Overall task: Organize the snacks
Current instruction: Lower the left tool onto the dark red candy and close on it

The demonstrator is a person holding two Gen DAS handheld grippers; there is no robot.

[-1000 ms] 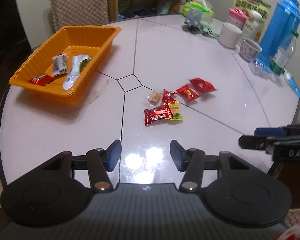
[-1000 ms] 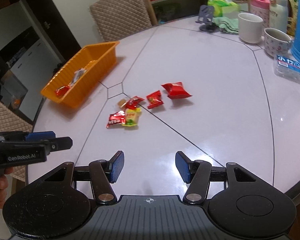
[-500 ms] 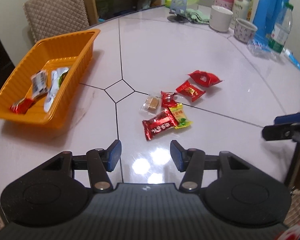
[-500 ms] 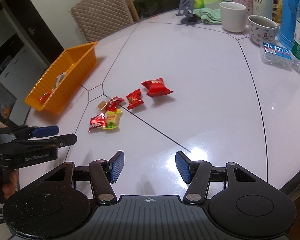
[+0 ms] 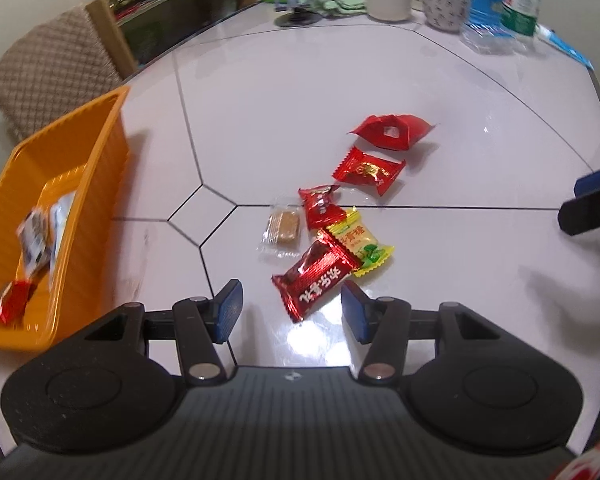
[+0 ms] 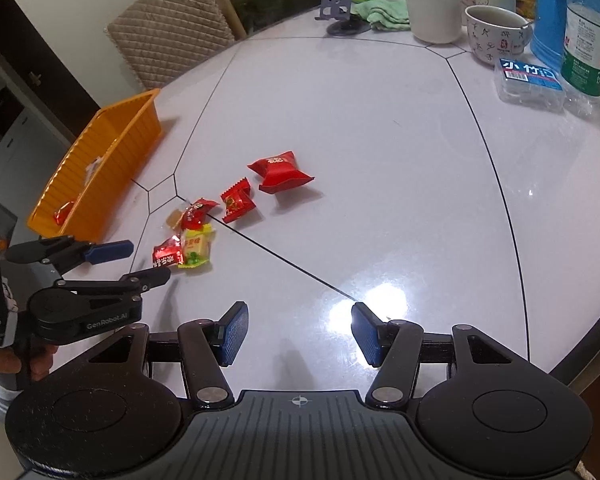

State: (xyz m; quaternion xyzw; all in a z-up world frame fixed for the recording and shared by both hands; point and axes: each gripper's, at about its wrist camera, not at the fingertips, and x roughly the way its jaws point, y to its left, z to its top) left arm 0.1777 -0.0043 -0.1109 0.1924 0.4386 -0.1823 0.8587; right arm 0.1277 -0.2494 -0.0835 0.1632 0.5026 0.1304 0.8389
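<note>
On the table [image 5: 340, 80]: we saw loose snacks.
Left gripper [image 5: 291, 312]: jaws apart, hovering at red wrapper [image 5: 316, 280].
Right gripper [image 6: 299, 334]: jaws apart, empty.
Orange tray [image 5: 104, 152]: well left.

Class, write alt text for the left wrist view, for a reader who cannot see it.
The open left gripper hovers just short of a red snack packet, the nearest of six loose snacks on a white table. An orange basket at left holds a few more; the right gripper shows at the right edge.
</note>
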